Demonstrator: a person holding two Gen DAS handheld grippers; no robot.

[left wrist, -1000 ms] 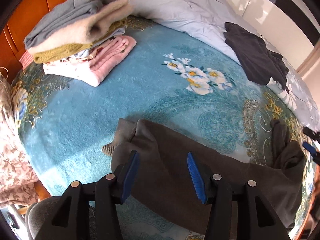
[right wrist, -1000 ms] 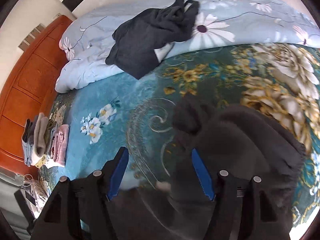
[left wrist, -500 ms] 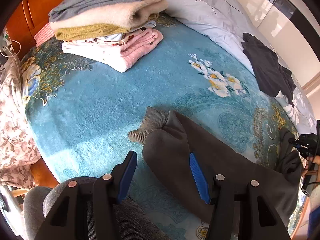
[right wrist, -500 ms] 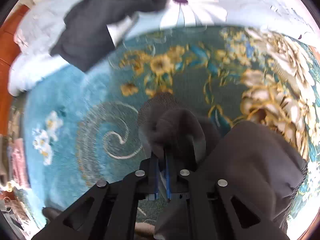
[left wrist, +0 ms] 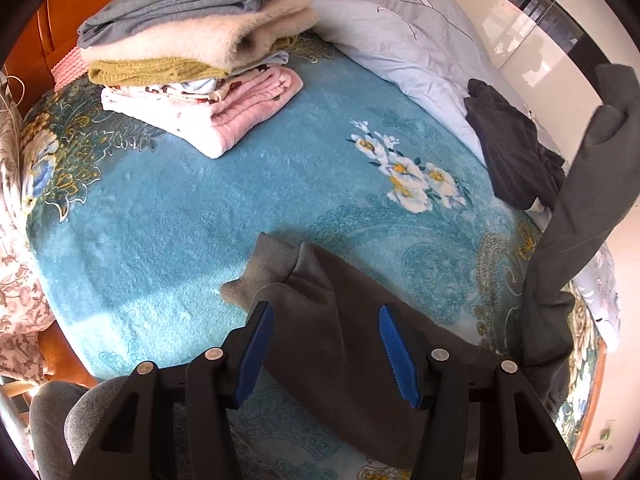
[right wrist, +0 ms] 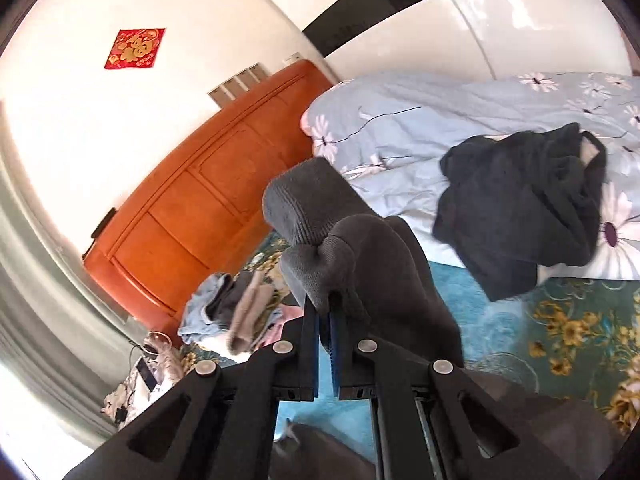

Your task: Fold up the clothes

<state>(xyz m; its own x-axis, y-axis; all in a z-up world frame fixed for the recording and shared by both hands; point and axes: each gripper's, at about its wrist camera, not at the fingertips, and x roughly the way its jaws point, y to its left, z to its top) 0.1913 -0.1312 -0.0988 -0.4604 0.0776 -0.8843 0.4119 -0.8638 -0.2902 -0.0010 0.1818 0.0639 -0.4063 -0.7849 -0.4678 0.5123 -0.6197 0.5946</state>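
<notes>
Bed w/ teal floral blanket (left wrist: 168, 216); orange wood headboard (right wrist: 200, 200) at back, white wall w/ red paper decoration (right wrist: 135, 48). Grey trousers (left wrist: 352, 320) lie on blanket near front edge. Left gripper (left wrist: 324, 344) spread wide above one leg, not touching. Right gripper (right wrist: 324, 316) pinches the other leg's cuff, raised off bed. Folded stack (left wrist: 192, 64) near headboard; dark garment (right wrist: 520, 208) on pale floral duvet (right wrist: 400, 128).

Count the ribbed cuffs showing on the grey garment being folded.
2. One cuff lies flat on the blue blanket just ahead of the open left tongs; the other cuff is pinched and lifted by the right tongs.
</notes>
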